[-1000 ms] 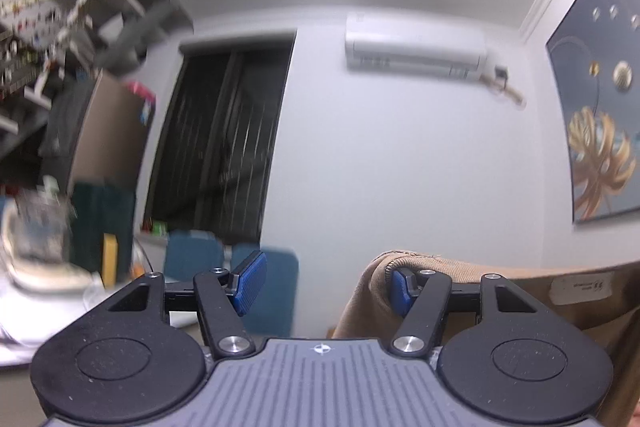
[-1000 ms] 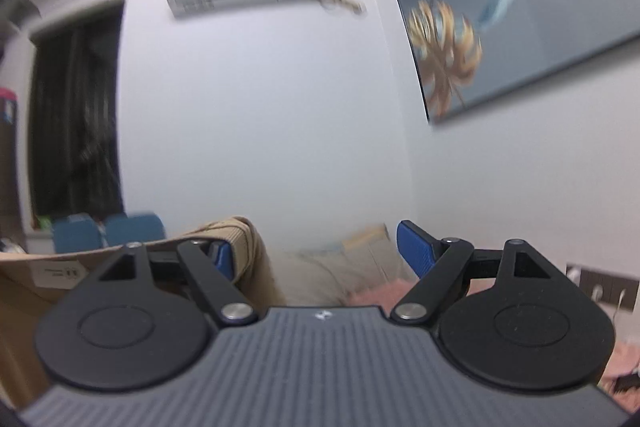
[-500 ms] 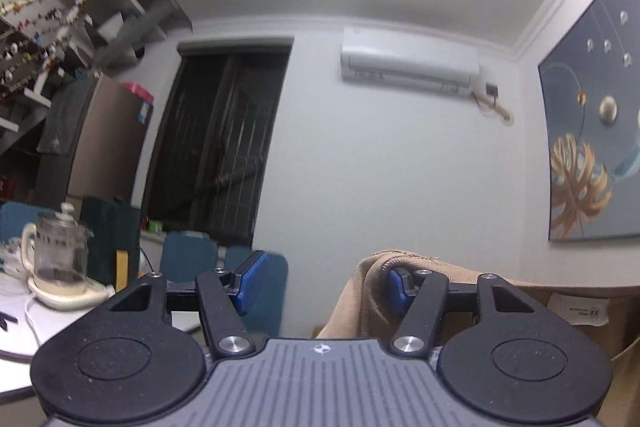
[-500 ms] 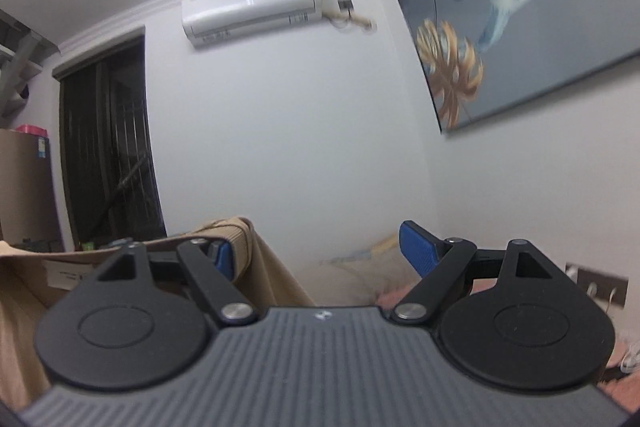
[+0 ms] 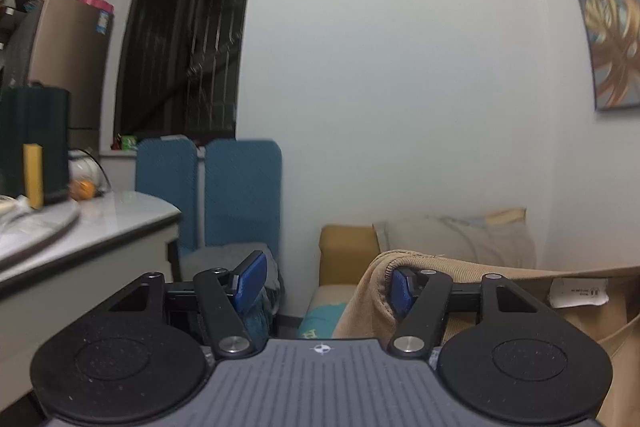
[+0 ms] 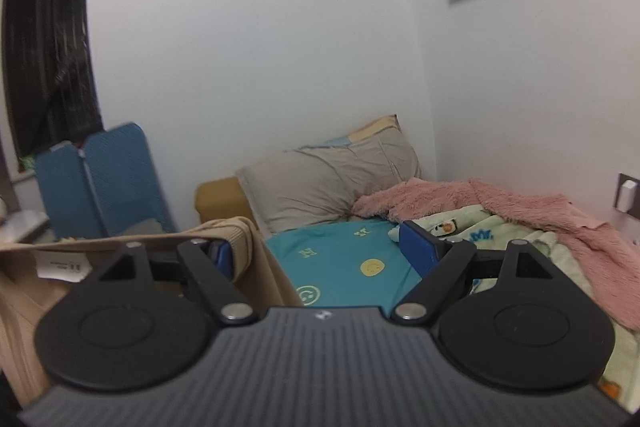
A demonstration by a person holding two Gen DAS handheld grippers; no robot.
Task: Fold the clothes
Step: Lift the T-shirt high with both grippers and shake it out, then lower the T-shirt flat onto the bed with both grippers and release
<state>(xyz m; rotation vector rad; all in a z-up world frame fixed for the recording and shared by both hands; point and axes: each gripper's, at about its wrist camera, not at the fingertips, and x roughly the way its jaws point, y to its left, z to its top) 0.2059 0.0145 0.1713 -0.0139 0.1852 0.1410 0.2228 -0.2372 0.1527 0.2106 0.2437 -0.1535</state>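
Garment: tan ribbed-knit garment with white label (image 5: 460,267), slung between both tools above the teal patterned bedsheet (image 6: 344,267).
Left gripper (image 5: 324,281): opening, cloth hooked over right finger only.
Right gripper (image 6: 320,251): wide, cloth over left finger.
Handling: soft, light, floppy; likely slips off; best pinched at corners.
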